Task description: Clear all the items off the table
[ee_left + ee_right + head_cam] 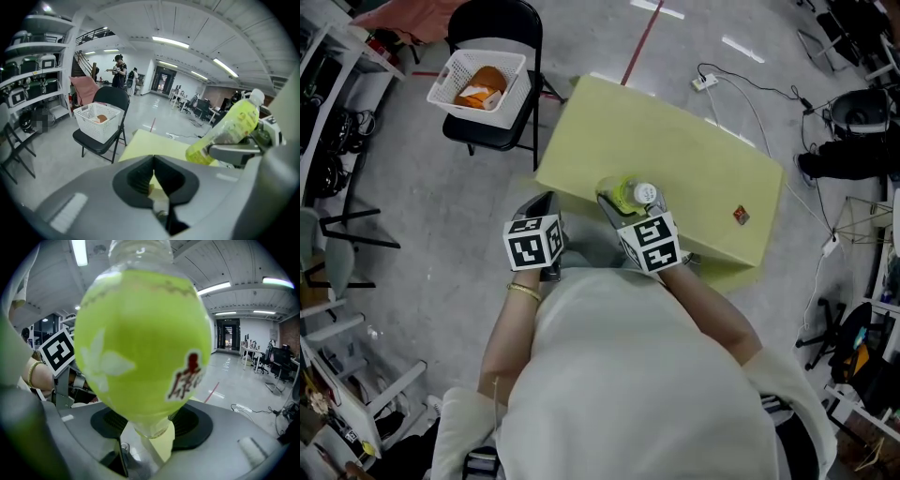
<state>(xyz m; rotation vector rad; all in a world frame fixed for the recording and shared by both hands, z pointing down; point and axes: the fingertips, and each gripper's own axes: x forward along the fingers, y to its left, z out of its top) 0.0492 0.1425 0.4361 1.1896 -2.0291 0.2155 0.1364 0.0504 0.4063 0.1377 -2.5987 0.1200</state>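
The right gripper (636, 211) squeezes a yellow-green plastic bottle with a white cap (140, 348), jaws wide, above the near edge of the pale yellow table (694, 169). The left gripper (153, 164) is closed tight and empty.

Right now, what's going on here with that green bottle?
A person holds a gripper in each hand. The right gripper is clamped on the bottle, which hangs tilted over the near edge of the yellow table. The left gripper is shut and empty. One small item lies on the table. A white basket with something orange in it sits on a chair nearby.
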